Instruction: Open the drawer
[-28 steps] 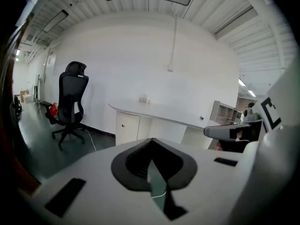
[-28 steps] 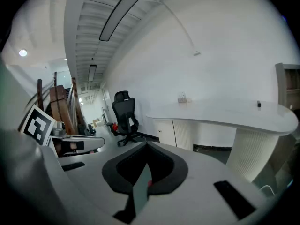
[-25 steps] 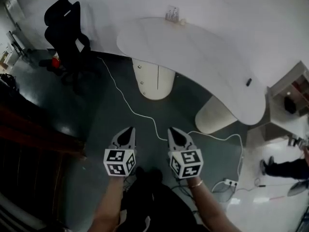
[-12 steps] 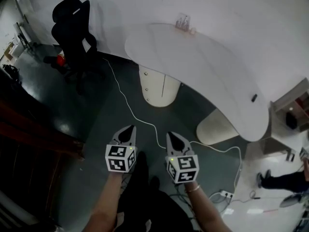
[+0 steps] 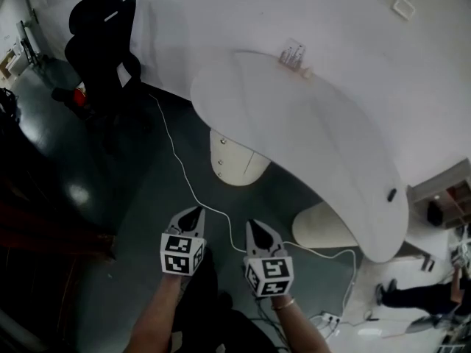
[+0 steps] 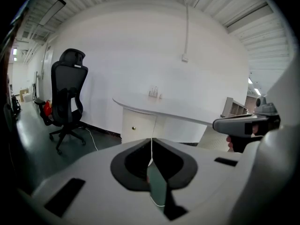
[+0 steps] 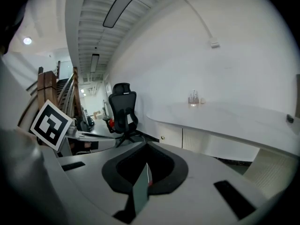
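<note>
A white curved desk stands ahead, with a cream round-fronted drawer cabinet under its left part. The cabinet front carries two small knobs, and it looks closed. In the left gripper view the cabinet lies straight ahead past the jaws. My left gripper and right gripper hang side by side over the dark floor, well short of the cabinet. Both are shut with nothing between the jaws. The right gripper view shows the cabinet beyond the shut right gripper.
A black office chair stands at the far left. A white cable runs across the floor between the grippers and the cabinet. A second cream pedestal, a power strip, a shelf unit and a person's legs are at the right.
Both grippers have moved forward together toward the desk, which now sits closer and larger in view. Their jaws stay shut and empty.
</note>
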`<action>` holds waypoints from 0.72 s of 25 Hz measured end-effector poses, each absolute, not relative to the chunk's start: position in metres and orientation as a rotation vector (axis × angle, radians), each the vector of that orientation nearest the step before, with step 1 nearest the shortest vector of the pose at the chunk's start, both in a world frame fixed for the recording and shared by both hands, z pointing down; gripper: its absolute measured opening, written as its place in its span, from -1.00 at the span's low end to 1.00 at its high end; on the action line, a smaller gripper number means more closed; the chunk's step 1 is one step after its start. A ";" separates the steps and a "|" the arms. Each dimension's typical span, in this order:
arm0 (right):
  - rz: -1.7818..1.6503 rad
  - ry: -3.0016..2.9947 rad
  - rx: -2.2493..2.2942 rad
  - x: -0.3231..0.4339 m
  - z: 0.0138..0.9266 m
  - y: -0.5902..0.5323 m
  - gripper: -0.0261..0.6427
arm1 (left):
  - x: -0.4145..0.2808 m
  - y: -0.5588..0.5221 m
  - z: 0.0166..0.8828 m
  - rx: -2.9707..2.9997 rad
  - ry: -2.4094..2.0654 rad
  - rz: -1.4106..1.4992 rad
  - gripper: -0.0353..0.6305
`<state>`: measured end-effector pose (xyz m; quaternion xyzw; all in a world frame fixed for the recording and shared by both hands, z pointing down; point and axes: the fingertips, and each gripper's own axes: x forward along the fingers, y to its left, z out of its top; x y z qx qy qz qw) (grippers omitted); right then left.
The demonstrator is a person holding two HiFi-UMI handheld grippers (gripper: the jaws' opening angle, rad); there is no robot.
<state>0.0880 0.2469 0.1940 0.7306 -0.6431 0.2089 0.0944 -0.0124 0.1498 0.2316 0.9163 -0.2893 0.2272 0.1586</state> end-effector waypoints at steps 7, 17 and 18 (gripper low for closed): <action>0.654 -1.842 2.172 0.113 0.209 0.181 -0.91 | 0.020 0.076 0.253 2.601 -0.752 0.660 -0.74; 0.716 -1.836 2.116 0.131 0.250 0.122 -0.91 | 0.061 0.014 0.311 2.576 -0.698 0.741 -0.54; 0.727 -1.839 2.105 0.133 0.255 0.118 -0.91 | 0.065 0.010 0.319 2.569 -0.696 0.750 -0.53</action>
